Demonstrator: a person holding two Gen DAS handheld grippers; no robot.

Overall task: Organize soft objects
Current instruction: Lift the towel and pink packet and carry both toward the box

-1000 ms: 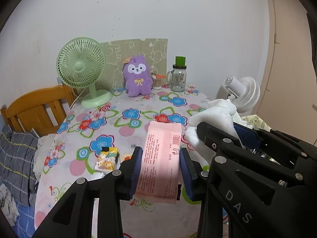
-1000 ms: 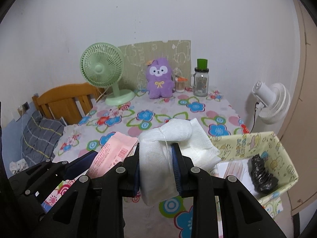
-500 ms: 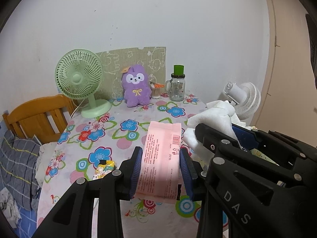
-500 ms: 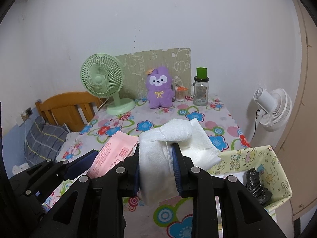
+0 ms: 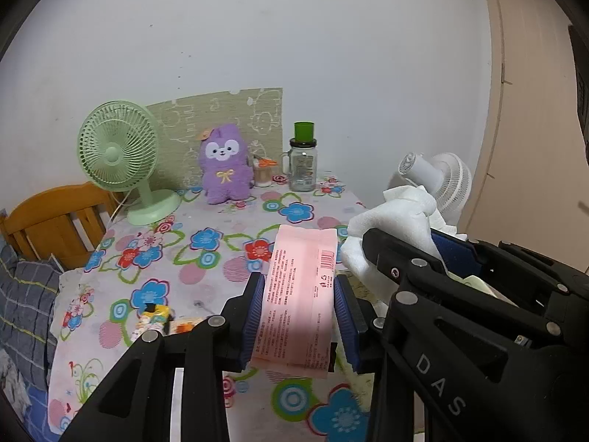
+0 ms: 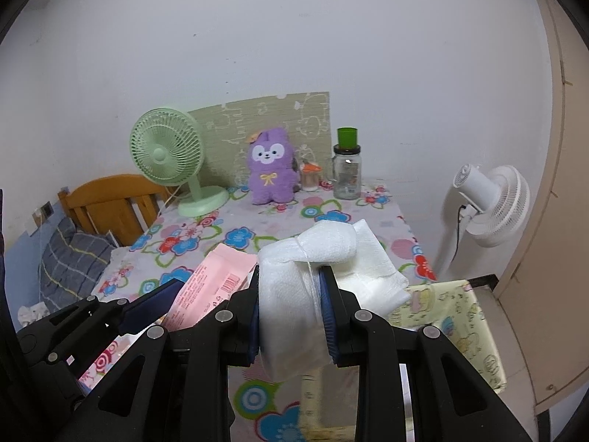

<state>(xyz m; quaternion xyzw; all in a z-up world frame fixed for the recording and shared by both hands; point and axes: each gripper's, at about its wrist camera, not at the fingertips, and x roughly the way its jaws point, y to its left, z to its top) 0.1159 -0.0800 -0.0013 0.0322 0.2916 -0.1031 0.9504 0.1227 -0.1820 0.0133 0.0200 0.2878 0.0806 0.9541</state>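
I've drawn both grippers back from the table's far edge: left gripper (image 5: 299, 316) pinching the pink pack (image 5: 300, 294), right gripper (image 6: 291, 313) clamping white gauze (image 6: 294, 294). Its loose folds could snag the fabric bin's rim (image 6: 438, 287) by the table's right edge.

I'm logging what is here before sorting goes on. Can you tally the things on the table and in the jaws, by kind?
Fans on the table: 1, the green fan
Plush toys: 1, the purple plush
Jars: 1, the green-lidded jar
Small cups: 1, the small cup
Pink packets: 1, the pink packet
White cloths: 1, the white cloth
Small printed packs: 1, the yellow pack
Total: 7
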